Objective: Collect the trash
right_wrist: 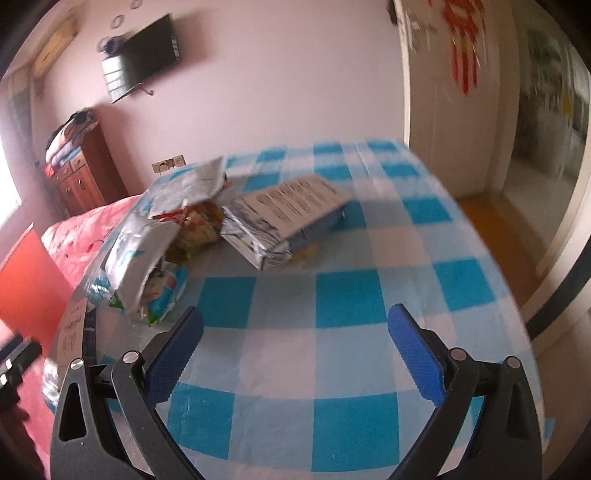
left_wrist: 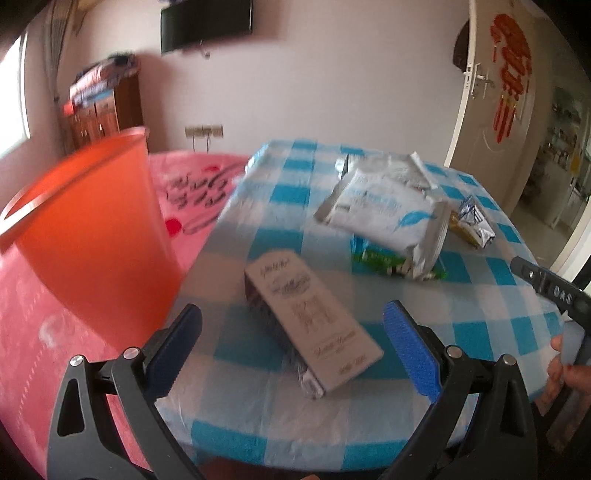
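Hovering over checkered tabletop (left_wrist: 258, 417): L gripper (left_wrist: 293, 345) spread wide w/ grey carton (left_wrist: 314, 325) btwn fingers, orange bin (left_wrist: 92, 229) at 10 o'clock; R gripper (right_wrist: 295, 350) spread wide, nothing held.

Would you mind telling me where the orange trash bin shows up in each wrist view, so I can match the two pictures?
Left wrist view: the orange trash bin fills the left side, standing on the pink cloth beside the checked table.
Right wrist view: only a sliver of it shows at the far left edge, mid-height.
Shared landmark: the wall-mounted TV, upper left in both.
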`<state>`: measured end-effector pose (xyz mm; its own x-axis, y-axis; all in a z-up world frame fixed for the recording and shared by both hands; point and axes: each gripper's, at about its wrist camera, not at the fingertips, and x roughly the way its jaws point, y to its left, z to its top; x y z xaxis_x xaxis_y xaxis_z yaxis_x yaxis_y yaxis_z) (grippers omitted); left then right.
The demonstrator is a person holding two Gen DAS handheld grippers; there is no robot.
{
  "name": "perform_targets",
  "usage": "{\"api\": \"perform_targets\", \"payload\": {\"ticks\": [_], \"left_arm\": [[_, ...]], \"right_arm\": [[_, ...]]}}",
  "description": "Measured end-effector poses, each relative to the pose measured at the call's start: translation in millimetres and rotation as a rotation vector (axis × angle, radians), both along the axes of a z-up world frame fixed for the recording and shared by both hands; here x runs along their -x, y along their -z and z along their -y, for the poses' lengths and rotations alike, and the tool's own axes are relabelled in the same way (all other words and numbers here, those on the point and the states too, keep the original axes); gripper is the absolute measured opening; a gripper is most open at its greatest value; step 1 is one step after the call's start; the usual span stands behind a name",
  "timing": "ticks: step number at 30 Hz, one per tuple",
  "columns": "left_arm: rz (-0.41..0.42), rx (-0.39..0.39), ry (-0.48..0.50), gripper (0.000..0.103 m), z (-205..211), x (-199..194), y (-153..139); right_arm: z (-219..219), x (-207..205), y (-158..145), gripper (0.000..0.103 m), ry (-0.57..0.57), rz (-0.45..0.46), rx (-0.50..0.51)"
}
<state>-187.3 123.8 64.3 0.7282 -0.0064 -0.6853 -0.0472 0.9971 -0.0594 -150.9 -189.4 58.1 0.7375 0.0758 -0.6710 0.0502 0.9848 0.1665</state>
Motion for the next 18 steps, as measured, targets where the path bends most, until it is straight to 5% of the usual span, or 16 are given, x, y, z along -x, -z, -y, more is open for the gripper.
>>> {"api": "perform_targets", "payload": {"ticks": [7,10,18], "left_arm": [[-0.121,0.092,-0.001,0.099,0,-22,23],[-0.165,0.107,-0.026,0.099,-1,-34,31],[-0.217,0.054,-0.04,0.097,7,-60,41]], "right_arm": [[29,-24,11,0.095,0.033,-0.079,-0.208],[36,-36,11,0.074,0.035,-0.104,-0.271],[42,-84,8,0.074,0.037,-0.167,-0.468]]}}
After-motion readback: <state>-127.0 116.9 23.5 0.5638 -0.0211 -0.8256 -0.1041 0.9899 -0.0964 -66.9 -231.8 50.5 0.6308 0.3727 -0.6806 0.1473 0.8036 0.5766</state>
